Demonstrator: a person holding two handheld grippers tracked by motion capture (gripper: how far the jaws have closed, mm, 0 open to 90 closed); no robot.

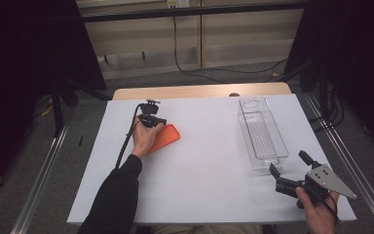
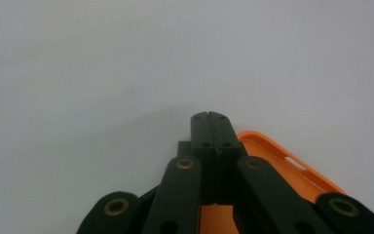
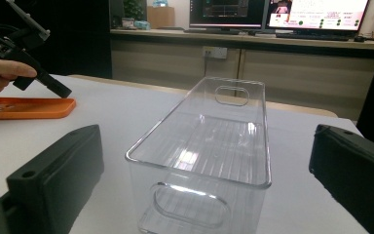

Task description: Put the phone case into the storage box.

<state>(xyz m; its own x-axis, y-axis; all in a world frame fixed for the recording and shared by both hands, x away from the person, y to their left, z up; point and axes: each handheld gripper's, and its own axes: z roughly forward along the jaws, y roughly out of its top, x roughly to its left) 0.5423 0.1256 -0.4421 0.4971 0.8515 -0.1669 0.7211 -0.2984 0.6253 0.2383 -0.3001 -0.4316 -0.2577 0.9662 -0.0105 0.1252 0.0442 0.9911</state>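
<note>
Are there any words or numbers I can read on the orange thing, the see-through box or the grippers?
None can be read.
Orange tray: no words or numbers show on it.
Clear box: only ridges and handle holes, no label.
Left gripper and right gripper: plain black jaws, no markings.
Monitors in the right gripper view: there is writing on the screens, but it is too small and blurred to read.

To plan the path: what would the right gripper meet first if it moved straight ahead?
Probably the clear plastic bin: its near end lies directly ahead between the open right gripper jaws.
</note>
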